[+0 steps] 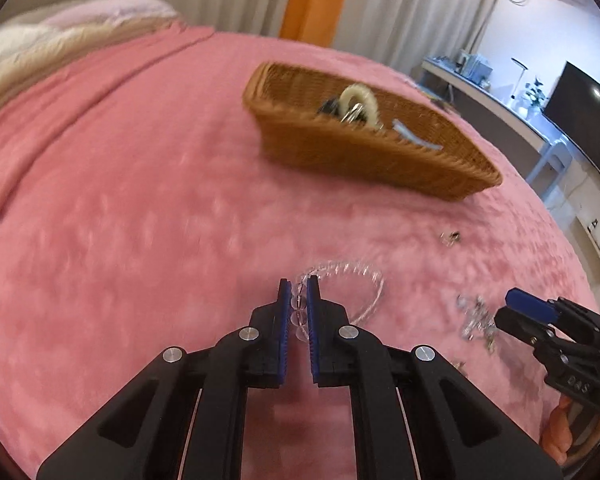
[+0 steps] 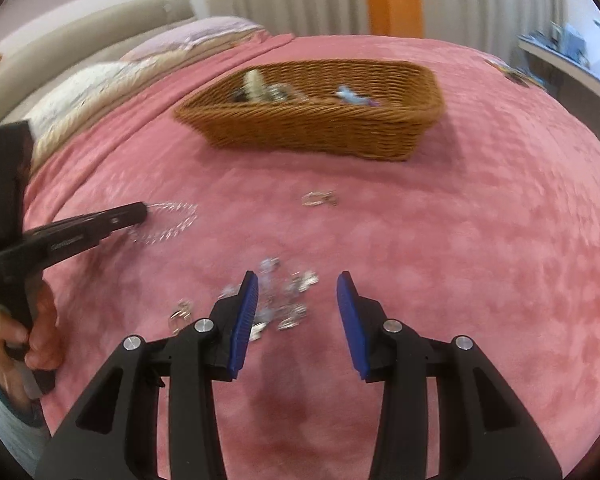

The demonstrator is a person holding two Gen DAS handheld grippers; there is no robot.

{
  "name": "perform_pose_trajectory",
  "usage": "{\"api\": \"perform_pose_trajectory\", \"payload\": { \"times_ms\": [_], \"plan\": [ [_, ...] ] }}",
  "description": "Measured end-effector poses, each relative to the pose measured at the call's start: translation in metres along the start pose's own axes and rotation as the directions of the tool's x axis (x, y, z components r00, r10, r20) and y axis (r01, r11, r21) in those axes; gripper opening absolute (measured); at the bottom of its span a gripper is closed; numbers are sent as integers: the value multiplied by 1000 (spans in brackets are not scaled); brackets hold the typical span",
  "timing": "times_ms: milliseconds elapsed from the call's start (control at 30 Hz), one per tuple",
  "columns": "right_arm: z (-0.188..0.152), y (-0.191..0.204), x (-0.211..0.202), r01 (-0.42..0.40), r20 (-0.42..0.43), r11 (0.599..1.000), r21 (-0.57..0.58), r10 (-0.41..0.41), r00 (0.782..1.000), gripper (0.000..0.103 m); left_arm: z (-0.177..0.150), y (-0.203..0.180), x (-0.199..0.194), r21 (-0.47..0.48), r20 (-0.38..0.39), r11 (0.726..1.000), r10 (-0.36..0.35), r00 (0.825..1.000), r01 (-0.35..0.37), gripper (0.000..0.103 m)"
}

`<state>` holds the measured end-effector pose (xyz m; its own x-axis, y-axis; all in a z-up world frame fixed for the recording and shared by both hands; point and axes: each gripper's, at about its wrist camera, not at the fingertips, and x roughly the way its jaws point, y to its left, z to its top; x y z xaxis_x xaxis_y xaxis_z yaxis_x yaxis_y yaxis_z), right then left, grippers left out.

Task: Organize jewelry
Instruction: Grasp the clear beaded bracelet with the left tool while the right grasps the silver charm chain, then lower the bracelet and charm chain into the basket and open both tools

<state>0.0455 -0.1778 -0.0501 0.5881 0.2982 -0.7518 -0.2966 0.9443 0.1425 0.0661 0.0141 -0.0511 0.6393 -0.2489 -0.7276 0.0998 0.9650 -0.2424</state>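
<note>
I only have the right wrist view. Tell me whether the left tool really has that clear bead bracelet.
Observer: Yes. In the left wrist view the left tool is shut on the clear bead bracelet, with beads pinched between its blue pads.
Operator: Report what lies just right of the bracelet from that side.
Observer: A small silver piece lies alone on the pink blanket, between the bracelet and the basket.
Operator: Say where my right tool sits from there.
Observer: The right tool is open, and from the left wrist view its tip sits beside the loose silver pile, not touching it as far as the blur allows.
</note>
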Motion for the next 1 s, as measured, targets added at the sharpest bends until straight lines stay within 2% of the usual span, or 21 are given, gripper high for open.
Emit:
{"api": "perform_pose_trajectory", "payload": {
  "times_ms": [167,300,367,467,533,600,667,700,733,1000],
  "plan": [
    [-1,13,10,100,-36,995,-25,-100,994,38,-5,-2,5,15,-4,1000,-8,1000,8,6],
    [9,4,27,67,-91,998,20,-65,994,38,-8,-7,6,42,3,999,1,1000,-1,8],
    [13,9,33,79,-106,997,-11,-79,991,38,-9,-7,6,44,1,999,-9,1000,9,15],
    [8,26,35,92,-98,992,-91,-101,990,21,-10,-10,7,56,4,998,-13,1000,12,20],
    [4,35,30,111,-67,986,-126,-120,990,17,-11,-13,7,73,9,997,-8,1000,7,24],
    [1,36,23,113,-40,985,-129,-119,992,7,-12,-16,6,89,16,996,2,1000,-3,24],
    [2,33,15,87,-10,990,-111,-88,996,7,-13,-18,6,95,18,995,5,1000,-7,24],
    [2,31,11,78,4,992,-104,-78,997,7,-12,-17,5,94,20,996,4,1000,-6,20],
    [2,30,8,75,10,993,-96,-74,997,8,-12,-17,5,88,22,996,-2,1000,0,6],
    [3,19,-13,23,78,999,-48,-19,997,8,-13,-13,-4,73,59,996,-54,997,49,6]
  ]
}}
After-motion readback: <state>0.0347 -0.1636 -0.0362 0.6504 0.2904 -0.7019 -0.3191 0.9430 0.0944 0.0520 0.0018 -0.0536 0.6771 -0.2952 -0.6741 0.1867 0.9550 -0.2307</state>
